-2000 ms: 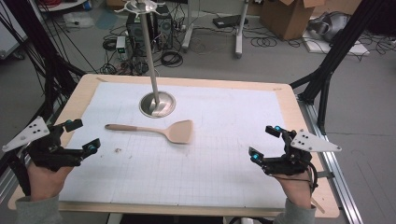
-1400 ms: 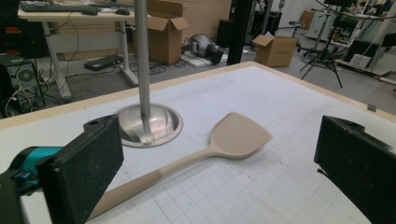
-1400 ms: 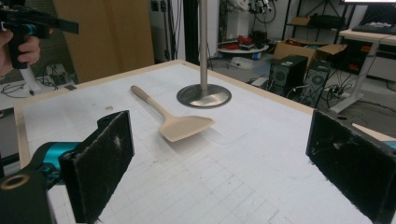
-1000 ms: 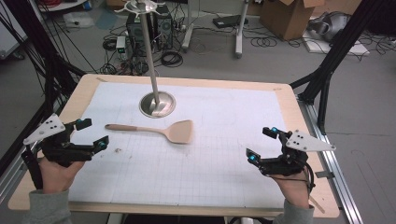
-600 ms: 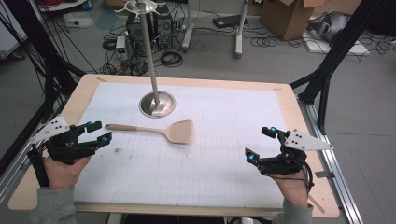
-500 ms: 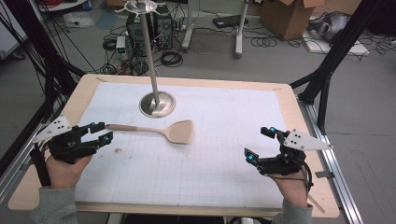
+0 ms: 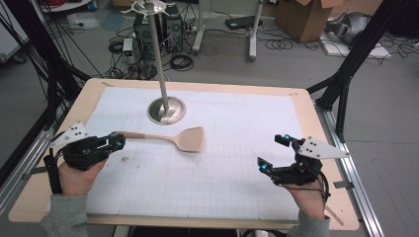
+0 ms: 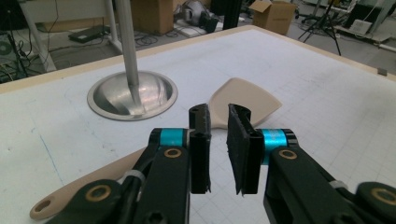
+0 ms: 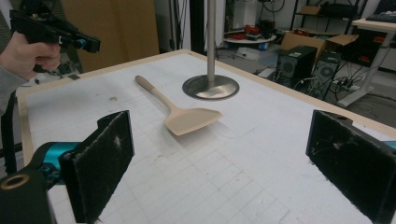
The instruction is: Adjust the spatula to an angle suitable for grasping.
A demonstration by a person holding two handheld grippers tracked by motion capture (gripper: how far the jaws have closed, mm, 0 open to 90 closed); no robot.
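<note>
Spatula [image 7: 190, 139] handle under left claw [image 7: 118, 142], claw narrowed above it.

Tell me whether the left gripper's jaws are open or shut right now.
Nearly shut, on nothing. The left gripper has just been closing; a narrow gap remains between its pads, and the spatula handle passes beneath them, ungripped.

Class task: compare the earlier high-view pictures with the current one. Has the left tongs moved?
Yes. The left tongs has travelled rightward toward the stand base, reaching the spatula handle end; its jaws have just been closing.
</note>
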